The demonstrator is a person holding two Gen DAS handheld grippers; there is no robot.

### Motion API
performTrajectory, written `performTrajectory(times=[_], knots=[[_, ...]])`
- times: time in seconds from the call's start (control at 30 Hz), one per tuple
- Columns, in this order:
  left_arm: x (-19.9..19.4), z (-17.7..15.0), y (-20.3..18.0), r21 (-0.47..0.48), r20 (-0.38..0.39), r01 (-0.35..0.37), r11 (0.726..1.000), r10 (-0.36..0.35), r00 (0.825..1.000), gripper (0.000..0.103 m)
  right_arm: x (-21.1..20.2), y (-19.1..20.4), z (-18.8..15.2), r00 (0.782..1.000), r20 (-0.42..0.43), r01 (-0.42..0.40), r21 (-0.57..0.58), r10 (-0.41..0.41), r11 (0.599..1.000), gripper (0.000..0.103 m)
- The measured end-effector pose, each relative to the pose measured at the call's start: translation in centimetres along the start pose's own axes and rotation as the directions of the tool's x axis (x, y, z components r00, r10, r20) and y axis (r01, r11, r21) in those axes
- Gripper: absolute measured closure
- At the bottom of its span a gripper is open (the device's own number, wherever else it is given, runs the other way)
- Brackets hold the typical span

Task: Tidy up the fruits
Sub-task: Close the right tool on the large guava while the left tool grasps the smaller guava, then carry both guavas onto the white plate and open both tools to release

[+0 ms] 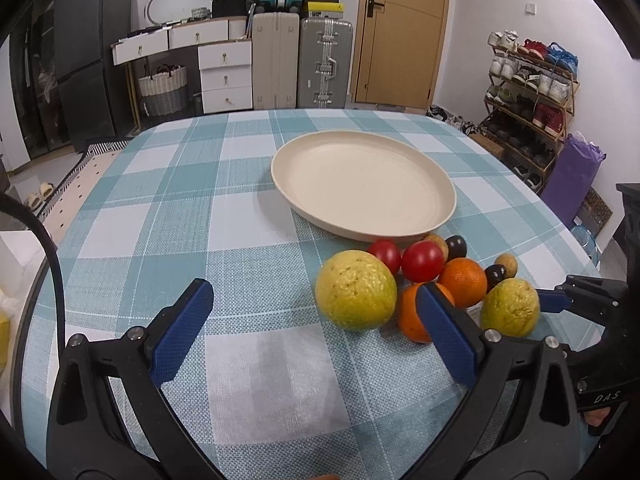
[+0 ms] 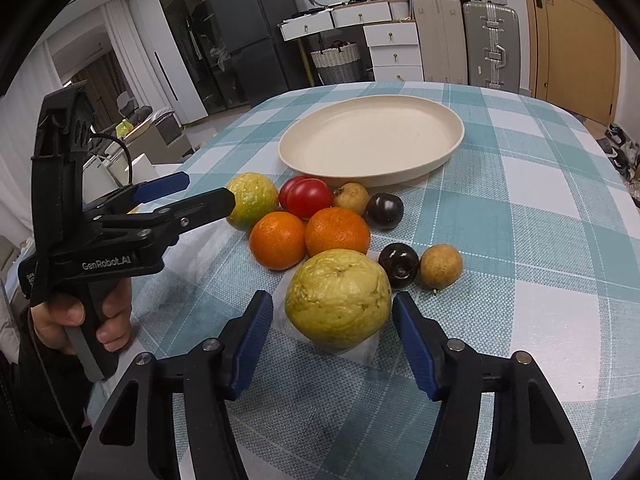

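Observation:
A cream plate (image 1: 362,184) (image 2: 372,140) stands empty on the checked tablecloth. In front of it lies a cluster of fruit: two guavas, two oranges (image 2: 277,240), two red fruits (image 2: 306,198), two dark plums (image 2: 385,210) and two brownish fruits (image 2: 441,267). My right gripper (image 2: 333,298) straddles the nearer guava (image 2: 338,298) (image 1: 510,306); a thin gap shows at the left pad, so it is open. My left gripper (image 1: 312,286) (image 2: 204,192) is open, with the other guava (image 1: 356,290) (image 2: 254,200) just ahead of its fingertips and an orange (image 1: 412,316) behind its right finger.
The tablecloth (image 1: 248,360) runs to the rounded table edges on the left and right. A hand (image 2: 80,320) holds the left gripper's grip. Beyond the table stand suitcases (image 1: 326,64), white drawers (image 1: 226,74) and a shoe rack (image 1: 532,92).

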State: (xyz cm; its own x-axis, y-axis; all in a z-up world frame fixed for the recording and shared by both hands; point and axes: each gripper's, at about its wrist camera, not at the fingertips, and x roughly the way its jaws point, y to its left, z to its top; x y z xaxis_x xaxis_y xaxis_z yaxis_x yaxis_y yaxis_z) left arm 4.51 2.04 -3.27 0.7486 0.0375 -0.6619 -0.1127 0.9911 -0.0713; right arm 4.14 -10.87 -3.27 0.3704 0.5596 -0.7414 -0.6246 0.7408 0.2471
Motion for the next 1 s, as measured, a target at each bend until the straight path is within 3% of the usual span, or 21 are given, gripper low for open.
performTrajectory(times=[0.1,0.3,0.4,0.47,0.53,1.0], knots=[[1.1,0.2,0.2,-0.01,-0.036,0.008,1.0,-0.008,0.999,0.005,0.3,-0.1,0.0,1.0,-0.011,-0.011,0.008,0.011,1.0,0.042],[2.7,0.5,0.2,-0.029,-0.081,0.048,0.998,-0.051,0.995,0.02,0.5,-0.3,0.0,0.999,-0.022,-0.023,0.02,0.024,1.0,0.047],[3.2,0.6,0.0,-0.024,-0.092,0.078,0.997,-0.08,0.993,0.033,0.5,-0.4,0.1,0.999,-0.024,-0.037,0.023,0.038,0.999,0.05],[3.6,0.6,-0.2,-0.018,-0.1,0.106,0.994,-0.107,0.989,0.05,0.5,-0.2,0.1,0.999,-0.024,-0.036,0.016,0.036,0.999,0.05],[3.9,0.6,-0.5,-0.01,-0.109,0.119,0.993,-0.119,0.987,0.056,0.5,-0.1,0.1,0.999,-0.024,-0.036,0.012,0.037,0.999,0.051],[2.3,0.4,0.0,-0.031,-0.056,0.136,0.99,-0.138,0.989,0.056,-0.3,0.6,0.2,0.999,0.02,-0.04,-0.022,0.04,0.999,0.052]])
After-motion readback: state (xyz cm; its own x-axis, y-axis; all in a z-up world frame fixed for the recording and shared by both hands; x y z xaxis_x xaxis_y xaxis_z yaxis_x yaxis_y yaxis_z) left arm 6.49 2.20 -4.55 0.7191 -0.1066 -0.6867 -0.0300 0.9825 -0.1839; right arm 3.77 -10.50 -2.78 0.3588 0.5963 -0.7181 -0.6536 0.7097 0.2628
